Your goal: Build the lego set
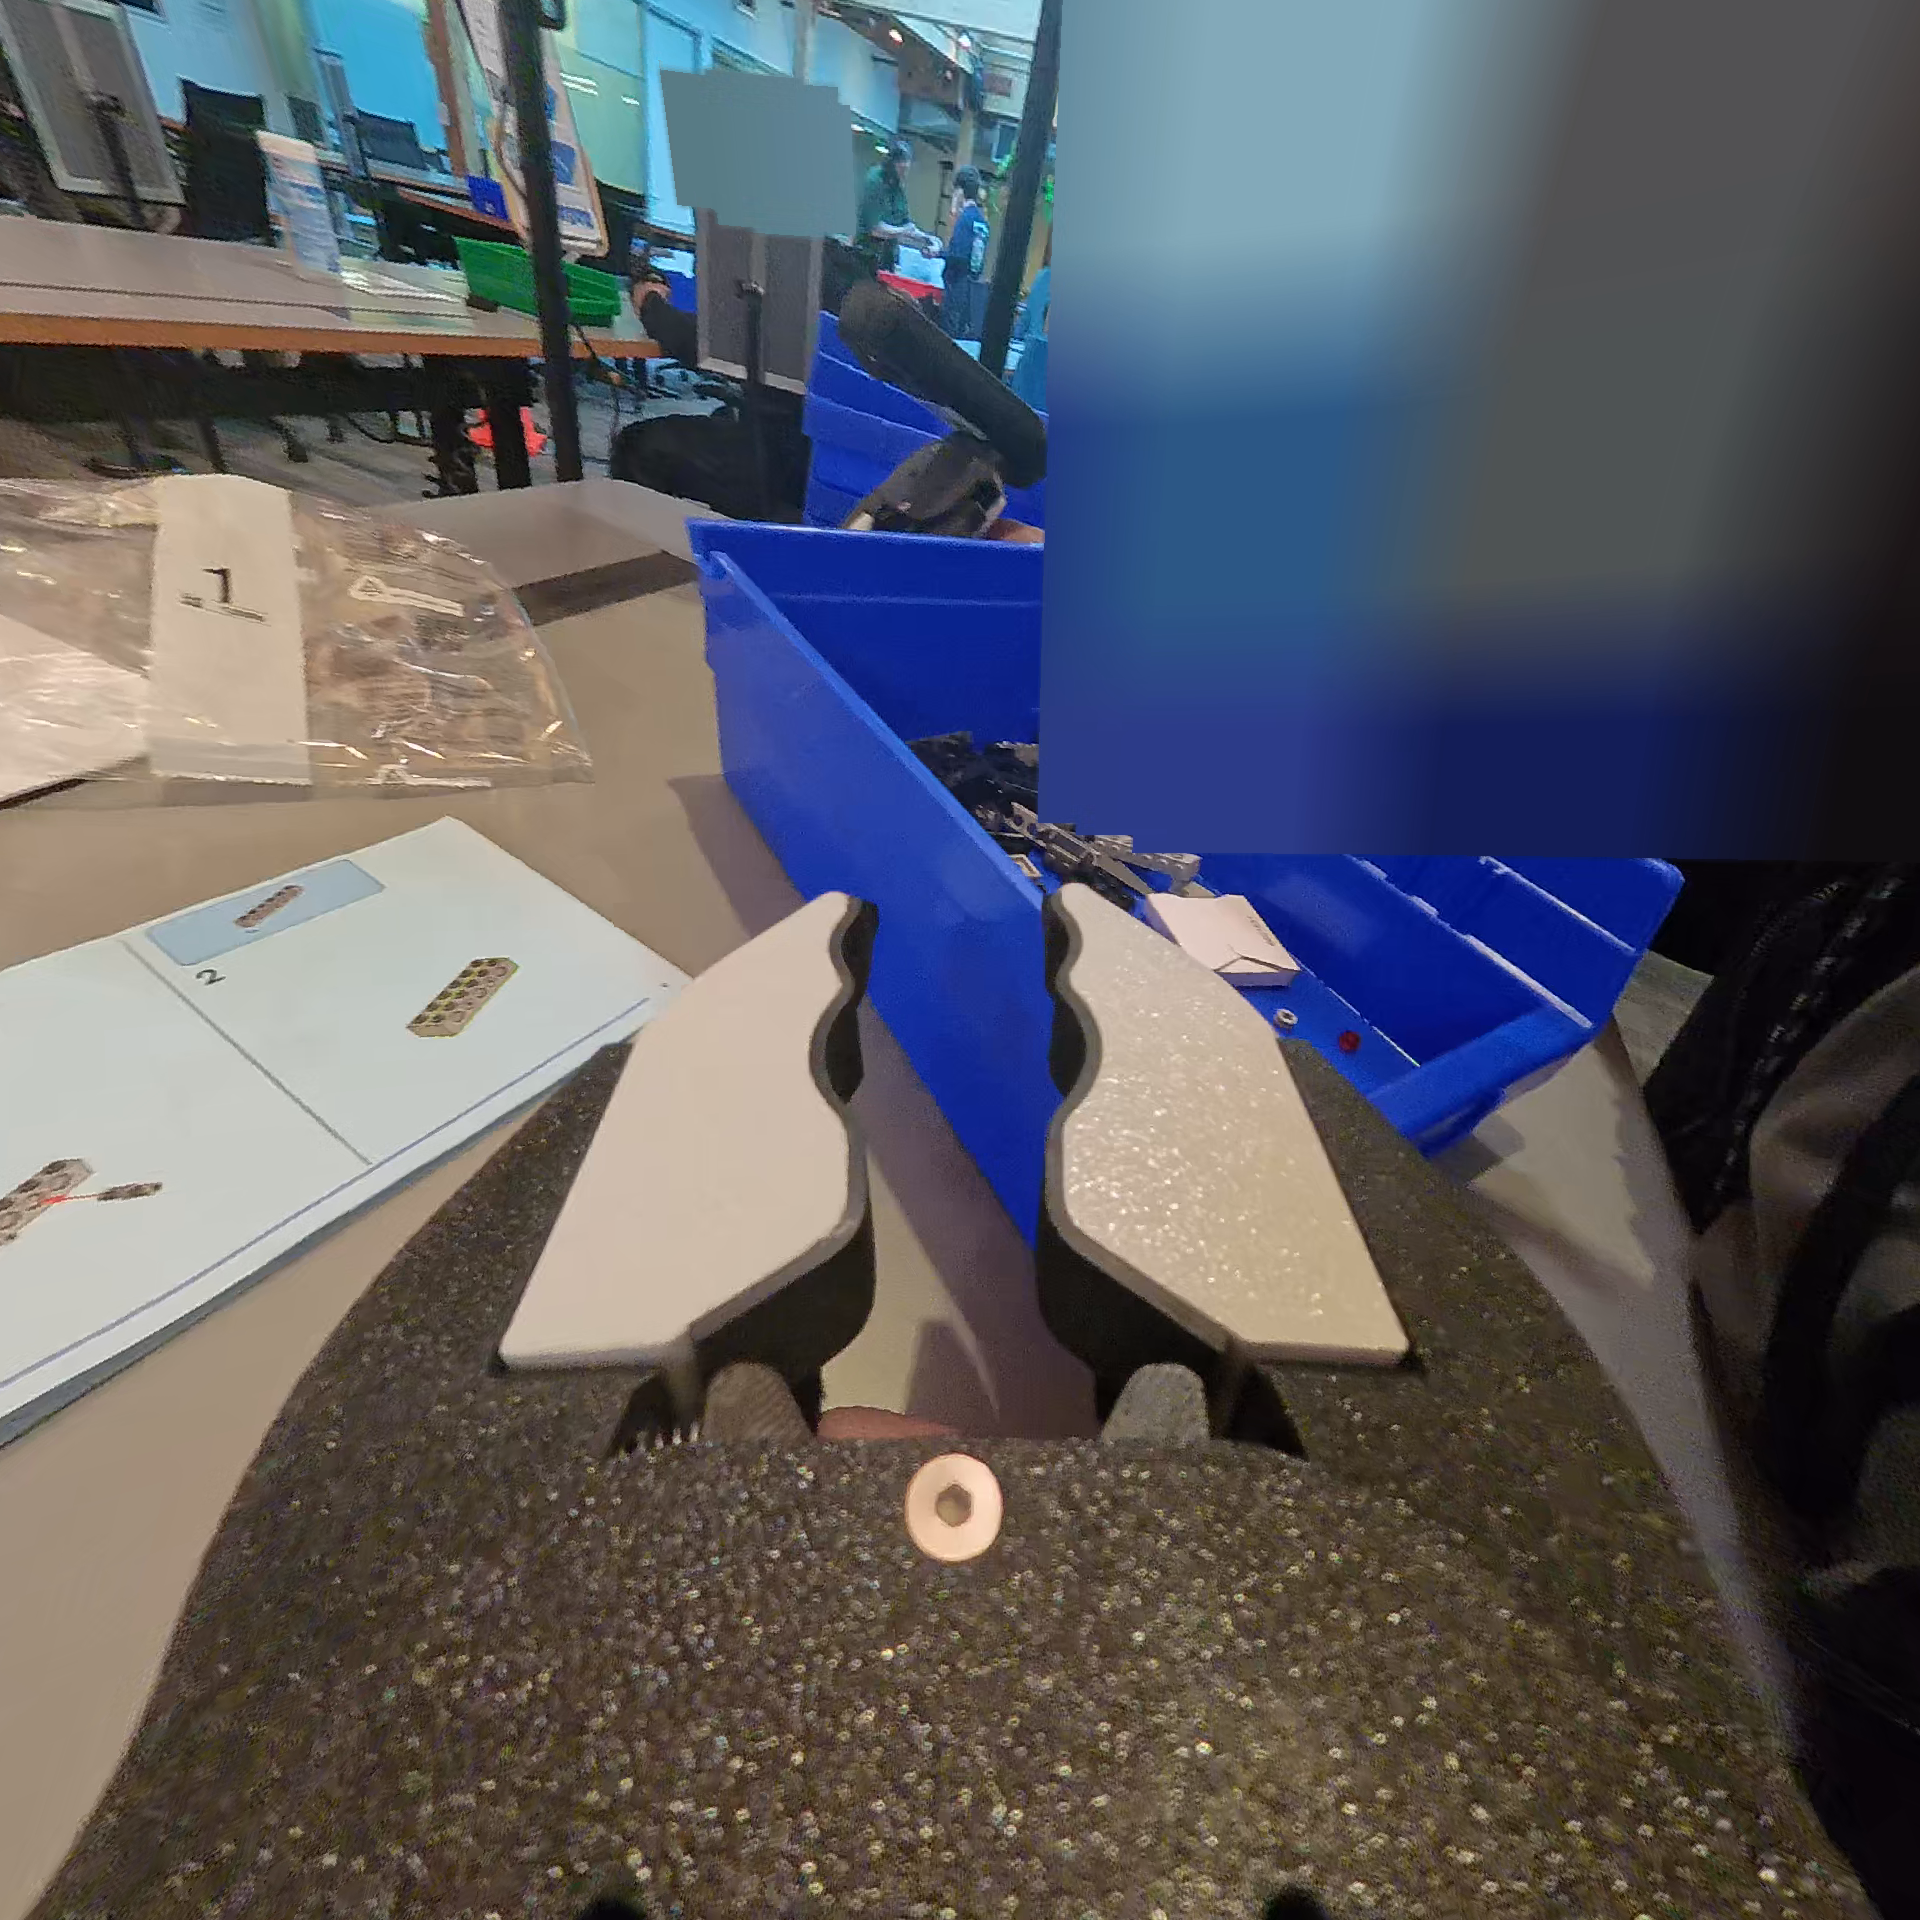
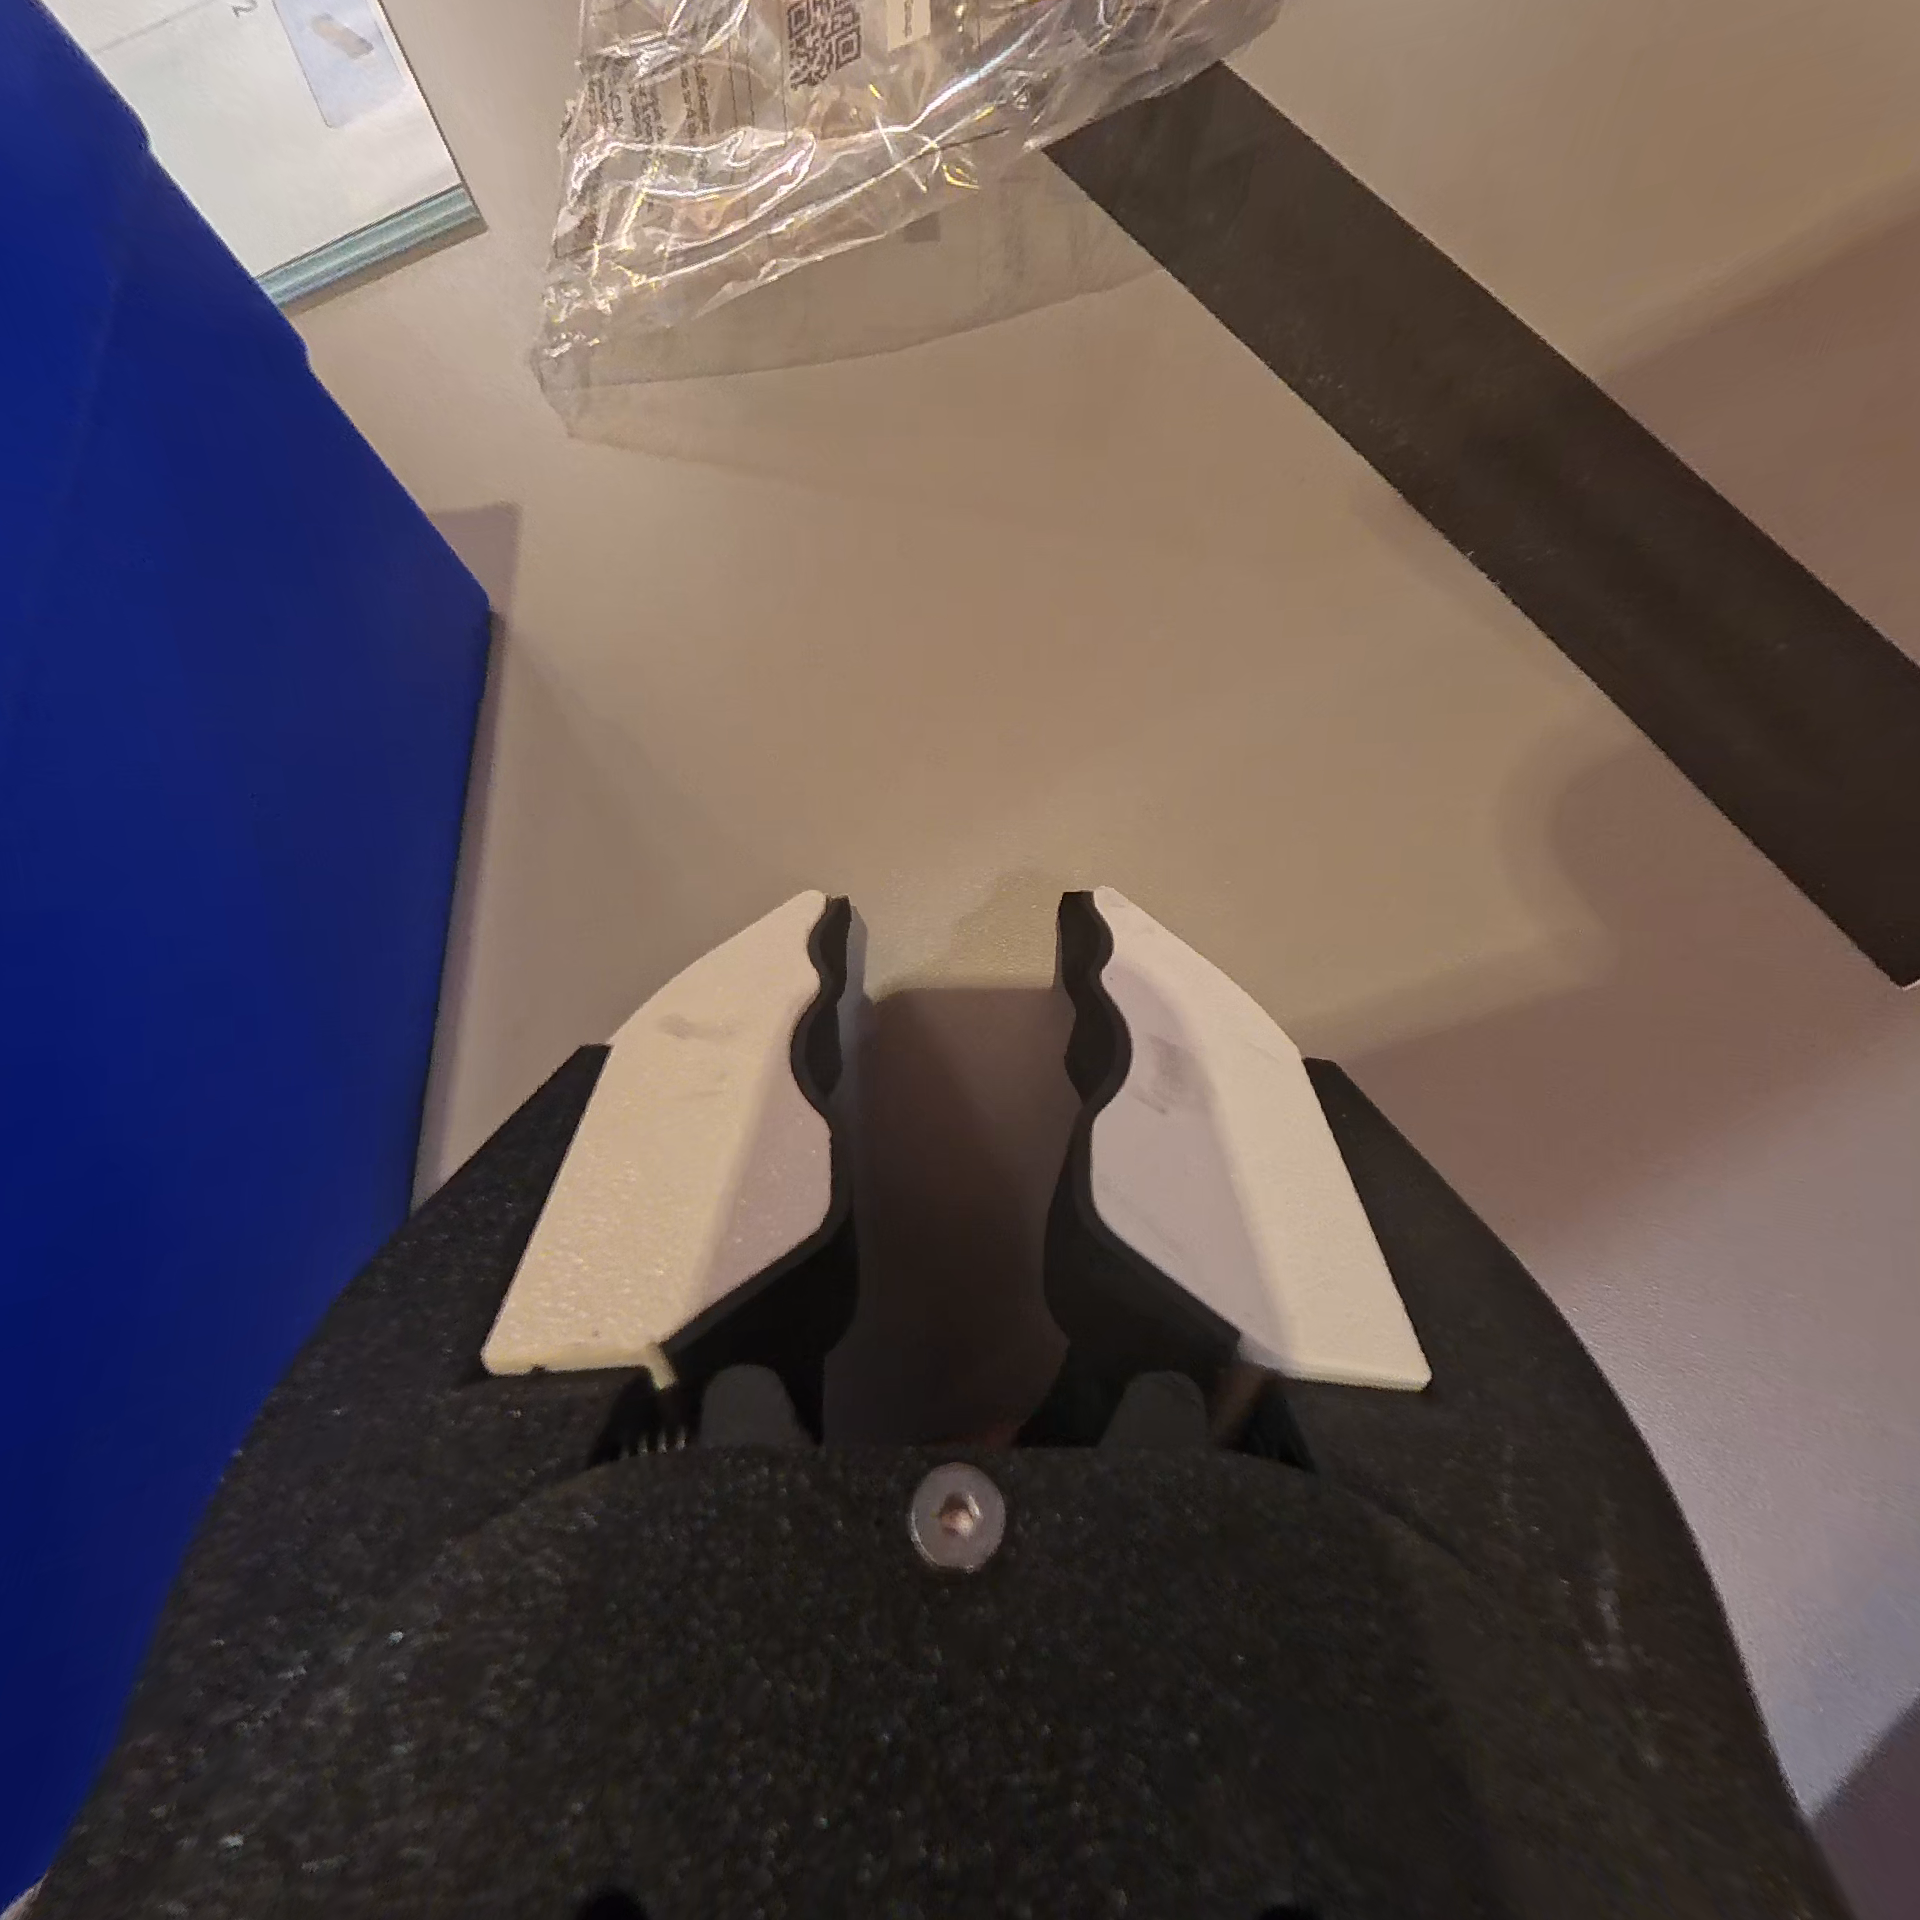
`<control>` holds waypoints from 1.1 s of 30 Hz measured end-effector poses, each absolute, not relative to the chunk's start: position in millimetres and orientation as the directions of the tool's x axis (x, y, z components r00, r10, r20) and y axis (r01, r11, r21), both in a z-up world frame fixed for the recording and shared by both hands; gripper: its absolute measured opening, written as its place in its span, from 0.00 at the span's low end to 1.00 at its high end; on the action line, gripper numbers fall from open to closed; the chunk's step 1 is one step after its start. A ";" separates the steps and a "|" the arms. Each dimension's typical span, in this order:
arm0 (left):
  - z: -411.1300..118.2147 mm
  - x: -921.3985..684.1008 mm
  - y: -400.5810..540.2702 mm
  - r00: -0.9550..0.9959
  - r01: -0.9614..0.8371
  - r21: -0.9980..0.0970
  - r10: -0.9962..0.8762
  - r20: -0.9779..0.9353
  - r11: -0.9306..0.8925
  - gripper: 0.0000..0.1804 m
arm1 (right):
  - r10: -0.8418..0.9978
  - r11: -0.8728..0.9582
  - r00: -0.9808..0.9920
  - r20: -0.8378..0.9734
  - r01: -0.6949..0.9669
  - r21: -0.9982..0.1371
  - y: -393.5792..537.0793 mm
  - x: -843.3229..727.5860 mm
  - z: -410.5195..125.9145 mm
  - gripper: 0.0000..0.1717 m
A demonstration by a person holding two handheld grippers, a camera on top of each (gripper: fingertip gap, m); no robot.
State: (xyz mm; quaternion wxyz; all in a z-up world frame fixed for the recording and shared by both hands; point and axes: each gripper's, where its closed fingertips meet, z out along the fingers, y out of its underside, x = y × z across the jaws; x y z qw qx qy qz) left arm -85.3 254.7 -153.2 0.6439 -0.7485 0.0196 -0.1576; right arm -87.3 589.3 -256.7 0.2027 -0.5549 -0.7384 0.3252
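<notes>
Left wrist view: left claw (image 1: 951,925) is spread apart with nothing between its fingers, hovering over the near wall of the blue bin (image 1: 894,831). That wall shows through the gap but neither pad presses on it. Inside the bin lie dark and grey building pieces (image 1: 1081,847), a small white card box (image 1: 1226,940), a nut (image 1: 1285,1016) and a tiny red bit (image 1: 1349,1040). An instruction booklet (image 1: 312,1049) lies just left of the claw on the bench (image 1: 623,831), and a clear plastic bag (image 1: 416,665) lies farther off.

Right wrist view: right claw (image 2: 954,914) is also parted and empty, pointing down at bare bench (image 2: 1039,644), blue bin wall (image 2: 208,727) close on its left, crinkled clear bag (image 2: 810,156) and a dark strip (image 2: 1507,520) ahead.

Risks, as a judgement:
- The left fingertips sit so close to the bin wall that a drop or a squeeze could catch the rim and shove or tip the bin.
- The pieces look small and tangled, so a grab could lift several or slip off.
- The nut and red bit look too tiny for these pads.
- The right claw could knock the bin side if it swings left.
- The bags are slippery and would slide if brushed.
</notes>
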 end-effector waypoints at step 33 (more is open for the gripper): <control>-156.9 -86.2 257.7 0.972 0.151 -0.969 -0.150 0.181 -0.196 0.12 | 0.759 0.580 -0.603 0.246 0.454 -0.676 439.0 -36.9 -121.6 0.24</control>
